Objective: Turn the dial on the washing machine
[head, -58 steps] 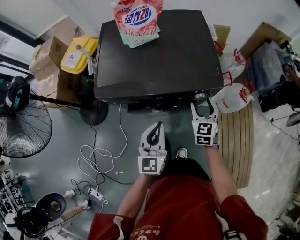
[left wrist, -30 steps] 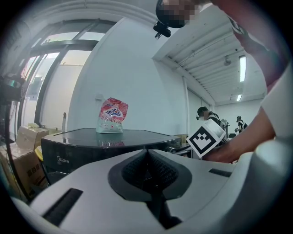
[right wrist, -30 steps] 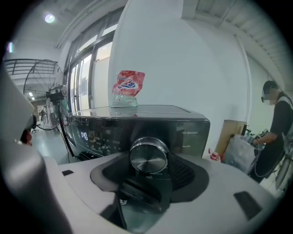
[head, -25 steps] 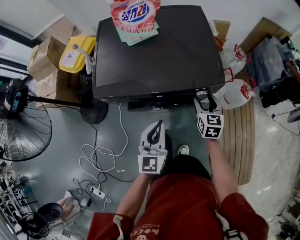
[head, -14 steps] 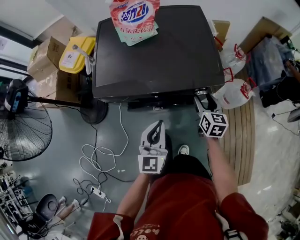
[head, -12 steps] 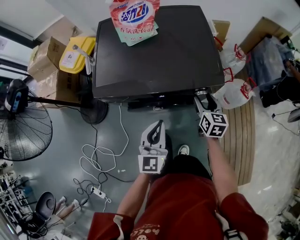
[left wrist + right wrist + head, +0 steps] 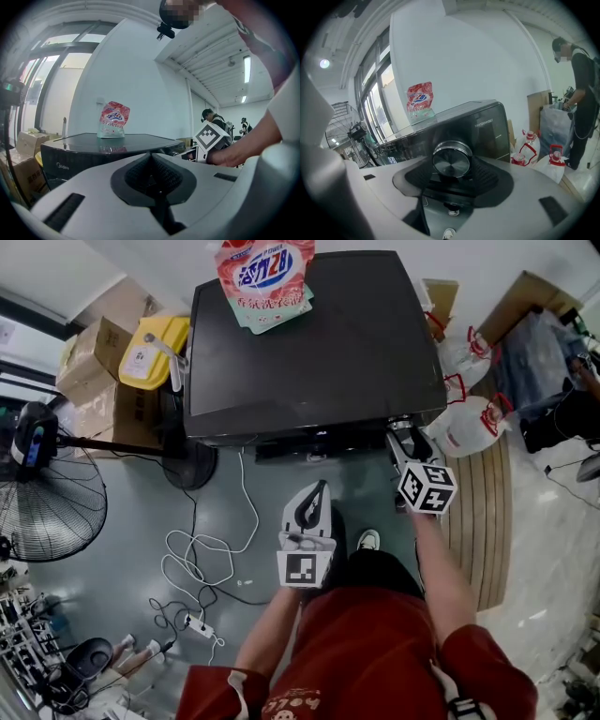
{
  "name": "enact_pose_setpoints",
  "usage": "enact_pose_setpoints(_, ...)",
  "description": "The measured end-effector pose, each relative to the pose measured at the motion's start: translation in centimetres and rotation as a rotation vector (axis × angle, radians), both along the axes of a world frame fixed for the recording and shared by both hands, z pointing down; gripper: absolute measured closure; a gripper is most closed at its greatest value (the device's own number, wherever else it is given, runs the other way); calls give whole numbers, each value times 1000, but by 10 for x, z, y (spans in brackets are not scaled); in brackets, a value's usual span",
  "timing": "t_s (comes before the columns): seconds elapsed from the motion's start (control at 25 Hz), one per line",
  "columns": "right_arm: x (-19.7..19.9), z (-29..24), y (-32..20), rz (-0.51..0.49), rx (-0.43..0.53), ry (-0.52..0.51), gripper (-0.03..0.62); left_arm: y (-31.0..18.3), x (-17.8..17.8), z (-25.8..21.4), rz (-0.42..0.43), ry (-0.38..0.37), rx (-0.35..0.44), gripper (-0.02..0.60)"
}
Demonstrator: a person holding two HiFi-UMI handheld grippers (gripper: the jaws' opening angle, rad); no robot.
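Note:
The black washing machine [image 7: 309,343] stands in front of me, seen from above. Its round metal dial [image 7: 451,159] sits on the front panel at the right end. My right gripper [image 7: 406,439] reaches to that panel, rolled to one side, and in the right gripper view its dark pads [image 7: 492,177] close on either side of the dial. My left gripper [image 7: 317,489] hangs lower, apart from the machine, with its jaws together [image 7: 151,161] and nothing between them. A pink detergent bag [image 7: 265,277] stands on the machine's lid at the back.
White jugs with red handles [image 7: 469,432] and a wooden board [image 7: 473,521] lie to the right of the machine. A yellow container [image 7: 155,352], cardboard boxes [image 7: 94,362] and a floor fan [image 7: 47,512] are on the left. Cables [image 7: 202,568] trail over the floor.
My right gripper has gone forward onto the dial and rolled clockwise with it; over the last half second it barely moves. The left gripper has stayed put.

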State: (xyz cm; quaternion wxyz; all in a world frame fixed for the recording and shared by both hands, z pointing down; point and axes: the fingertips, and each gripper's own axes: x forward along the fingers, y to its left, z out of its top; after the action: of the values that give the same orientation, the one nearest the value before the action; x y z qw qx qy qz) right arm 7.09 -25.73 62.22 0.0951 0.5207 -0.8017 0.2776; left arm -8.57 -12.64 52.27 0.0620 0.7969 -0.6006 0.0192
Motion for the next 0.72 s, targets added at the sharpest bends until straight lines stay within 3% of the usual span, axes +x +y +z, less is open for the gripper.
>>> enact_pose_setpoints(0.48, 2, 2, 1, 51, -78, -231, 327, 0, 3, -3, 13, -5, 11, 572)
enact_pose_setpoints(0.72, 5, 2, 0, 75, -118, -449, 327, 1, 4, -3, 13, -6, 9, 572)
